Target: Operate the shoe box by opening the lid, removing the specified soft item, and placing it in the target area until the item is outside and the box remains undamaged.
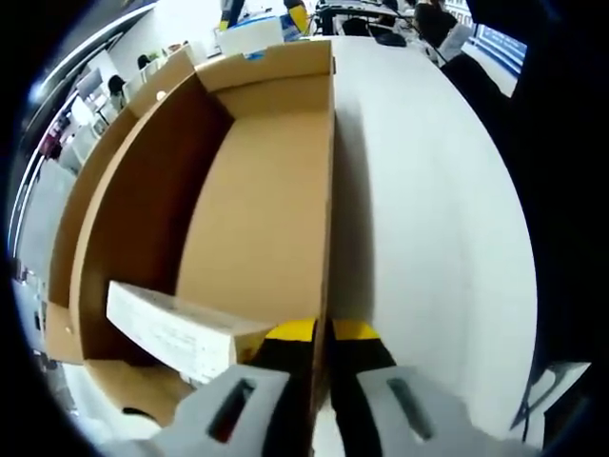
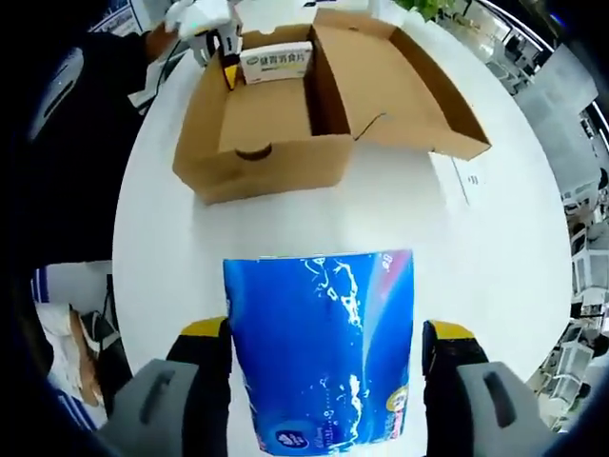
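**Blue pack out of the box, box wall pinched**

In my right gripper view, the right tool (image 2: 324,347) holds one blue plastic-wrapped soft pack (image 2: 324,343) between its two yellow-tipped jaws, spread wide to the pack's sides. The pack sits over the white worktop (image 2: 495,248), outside the box, with bare surface around it at 3 and 9 o'clock. Beyond it, at 12 o'clock, stands one cardboard shoe box (image 2: 266,143), open, its lid (image 2: 419,86) folded back toward 1 o'clock. One small white carton (image 2: 278,62) lies in the box's far end. The left tool (image 2: 224,57) meets the box's far wall at 11 o'clock.

In my left gripper view, the left tool (image 1: 322,347) has its jaws nearly closed on the box's upright side wall (image 1: 331,190), one jaw each side. The carton (image 1: 176,328) lies just at 9 o'clock of them on the box floor. Open worktop (image 1: 428,238) runs along 3 o'clock.
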`<state>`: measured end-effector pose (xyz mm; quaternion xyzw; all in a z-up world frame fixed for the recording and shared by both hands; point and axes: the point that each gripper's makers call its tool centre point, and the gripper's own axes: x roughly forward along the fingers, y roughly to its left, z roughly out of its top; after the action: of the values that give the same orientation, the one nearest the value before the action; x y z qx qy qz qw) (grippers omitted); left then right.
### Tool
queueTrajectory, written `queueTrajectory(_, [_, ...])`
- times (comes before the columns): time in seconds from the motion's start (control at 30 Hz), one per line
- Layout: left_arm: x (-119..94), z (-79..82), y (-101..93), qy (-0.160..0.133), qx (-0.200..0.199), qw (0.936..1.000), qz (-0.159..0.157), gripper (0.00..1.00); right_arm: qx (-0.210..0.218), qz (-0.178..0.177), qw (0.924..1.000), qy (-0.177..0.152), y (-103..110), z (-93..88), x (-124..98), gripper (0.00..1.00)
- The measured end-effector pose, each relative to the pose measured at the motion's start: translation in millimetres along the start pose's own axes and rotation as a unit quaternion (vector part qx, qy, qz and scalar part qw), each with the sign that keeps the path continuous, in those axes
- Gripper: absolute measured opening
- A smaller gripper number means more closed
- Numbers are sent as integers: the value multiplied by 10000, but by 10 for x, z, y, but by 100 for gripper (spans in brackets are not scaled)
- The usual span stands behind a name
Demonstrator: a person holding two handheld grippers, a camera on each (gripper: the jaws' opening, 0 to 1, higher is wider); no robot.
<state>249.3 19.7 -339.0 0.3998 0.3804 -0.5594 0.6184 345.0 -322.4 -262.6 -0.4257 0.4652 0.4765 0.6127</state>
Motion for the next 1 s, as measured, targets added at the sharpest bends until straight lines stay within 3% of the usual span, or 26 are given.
queueTrajectory(0.27, [-1, 1, -2, 23, 59, 10000, -1, 3, 24, -164, 9998, -80, -15, 38, -168, 83])
queueTrajectory(0.63, [-4, 0, -11, 68, 139, 9999, 30, 2, -143, -482, 9977, -448, 36, 320, -537, 80])
queueTrajectory(0.83, [-4, 0, -15, 104, 203, 9997, 27, 2, -725, -725, 9917, -777, 88, 714, -764, 70])
queueTrajectory(1.0, [-3, 1, -17, 135, 248, 9996, 13, 2, -882, -736, 9889, -946, 125, 928, -818, 69])
